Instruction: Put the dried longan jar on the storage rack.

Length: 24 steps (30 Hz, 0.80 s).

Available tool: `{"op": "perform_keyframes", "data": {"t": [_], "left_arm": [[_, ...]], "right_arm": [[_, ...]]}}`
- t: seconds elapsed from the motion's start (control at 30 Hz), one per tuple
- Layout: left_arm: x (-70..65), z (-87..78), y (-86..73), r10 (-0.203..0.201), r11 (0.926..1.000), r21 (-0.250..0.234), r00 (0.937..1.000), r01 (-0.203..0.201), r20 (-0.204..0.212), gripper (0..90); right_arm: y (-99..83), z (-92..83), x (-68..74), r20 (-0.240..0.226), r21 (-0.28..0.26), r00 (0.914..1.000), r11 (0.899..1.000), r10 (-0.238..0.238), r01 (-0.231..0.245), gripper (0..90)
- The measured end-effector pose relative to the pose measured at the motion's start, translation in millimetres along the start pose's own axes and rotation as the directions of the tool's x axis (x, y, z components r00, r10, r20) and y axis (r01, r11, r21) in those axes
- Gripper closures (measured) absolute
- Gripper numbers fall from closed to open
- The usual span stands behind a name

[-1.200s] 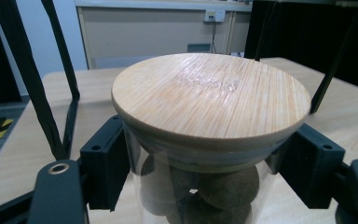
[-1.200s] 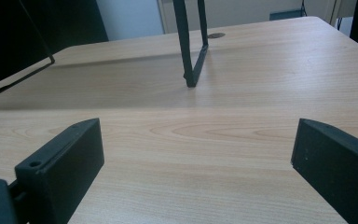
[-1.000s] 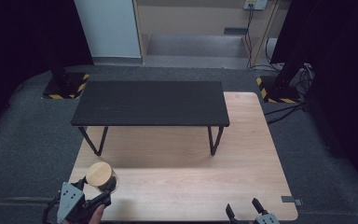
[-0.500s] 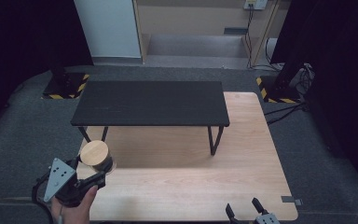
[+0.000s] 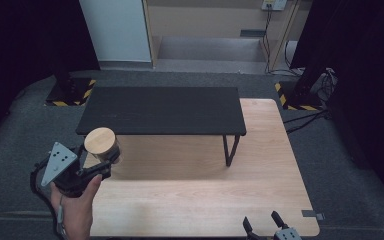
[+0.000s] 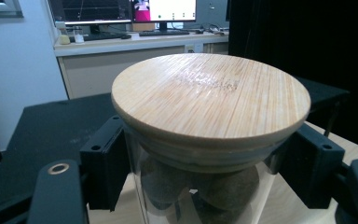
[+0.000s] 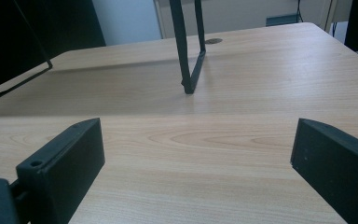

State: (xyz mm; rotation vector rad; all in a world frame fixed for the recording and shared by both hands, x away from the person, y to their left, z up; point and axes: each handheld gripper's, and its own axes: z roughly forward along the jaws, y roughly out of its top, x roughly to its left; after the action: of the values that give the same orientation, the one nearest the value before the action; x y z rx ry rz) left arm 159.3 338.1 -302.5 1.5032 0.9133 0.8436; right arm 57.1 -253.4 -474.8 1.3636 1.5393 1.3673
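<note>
A clear glass jar (image 5: 102, 145) with a round bamboo lid (image 6: 209, 95) and dark round lumps inside is held in the air by my left gripper (image 5: 100, 162), which is shut on the jar's body just under the lid. The jar hangs near the front left corner of the black raised shelf (image 5: 162, 110), close to shelf height. My right gripper (image 5: 265, 227) sits low at the front edge of the wooden table (image 5: 260, 170), open, with bare wood between its fingers (image 7: 70, 158).
The black shelf stands on thin metal legs (image 5: 228, 149) across the back of the table. A dark carpeted floor (image 5: 350, 170) surrounds the table. A hand (image 5: 75, 207) holds the left gripper at the lower left.
My left gripper has lifted the jar and carried it up and forward, toward the shelf's front left corner. The right gripper has stayed where it was.
</note>
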Motion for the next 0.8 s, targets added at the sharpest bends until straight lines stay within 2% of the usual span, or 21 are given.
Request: {"op": "perform_keyframes", "data": {"t": [0.43,0.8], "left_arm": [[22.5,23.8,22.4,0.010,0.9999,-0.012,0.9996,-0.010,-0.026,24.5],[38.0,49.3,27.4,0.017,0.9998,0.011,0.9990,-0.016,-0.041,24.5]], "right_arm": [[4.4,2.7,1.1,0.007,-0.003,1.0000,1.000,-0.005,0.005,3.0],[6.3,6.4,2.8,0.014,0.001,0.9999,1.000,-0.007,0.007,3.1]]}}
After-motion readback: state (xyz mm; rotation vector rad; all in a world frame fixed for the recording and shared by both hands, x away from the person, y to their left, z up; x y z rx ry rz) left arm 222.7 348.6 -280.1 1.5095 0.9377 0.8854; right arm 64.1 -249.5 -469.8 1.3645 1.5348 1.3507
